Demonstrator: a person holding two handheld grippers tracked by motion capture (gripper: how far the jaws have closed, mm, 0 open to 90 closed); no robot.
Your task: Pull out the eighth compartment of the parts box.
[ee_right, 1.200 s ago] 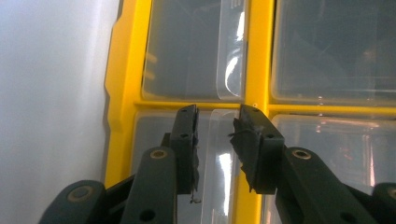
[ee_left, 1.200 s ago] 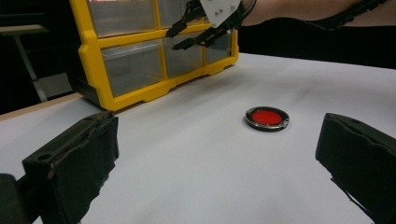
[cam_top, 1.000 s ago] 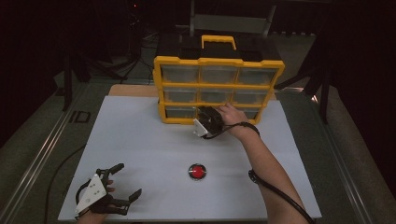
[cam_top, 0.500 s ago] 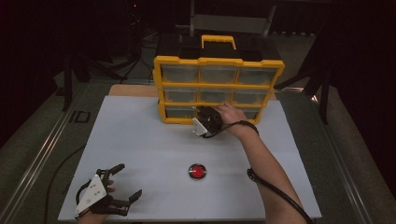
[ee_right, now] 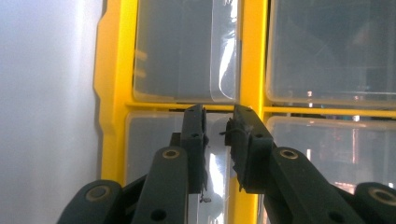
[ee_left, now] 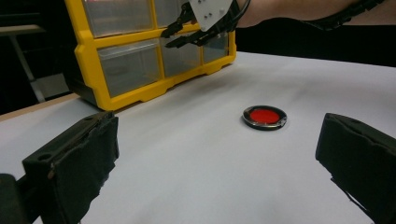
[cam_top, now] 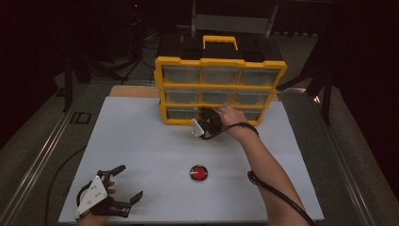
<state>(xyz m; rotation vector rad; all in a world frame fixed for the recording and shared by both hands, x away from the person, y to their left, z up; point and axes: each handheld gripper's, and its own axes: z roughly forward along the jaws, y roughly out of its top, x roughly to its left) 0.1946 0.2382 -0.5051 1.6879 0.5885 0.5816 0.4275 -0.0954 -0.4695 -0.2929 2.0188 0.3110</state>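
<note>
Closing, right gripper: my jaws have just been drawing together and now stand nearly pressed, with a narrow slit left between the pads.
Between the pads: the thin clear pull tab of a drawer sits in that slit; I don't see the pads pressing on it.
Right gripper's place: in the high view it is up against the bottom row of the organizer, my hand rolled so that the right gripper view shows the table standing along its left edge.
Drawer: the clear drawer I am at lies in the bottom row, its front flush with the frame, just beside the yellow divider where my jaw tips stand.
Organizer: a yellow frame with three rows of clear drawers and a black top with a yellow handle, standing at the far side of the table.
Red disc: a round red disc with a dark rim lies flat on the table, near the middle of the near half, well apart from the organizer.
Left gripper: spread wide and pinching nothing, low over the near left corner of the table.
Left gripper view: my two jaws frame the bare table, with the red disc between them farther off and the right gripper at the organizer beyond.
</note>
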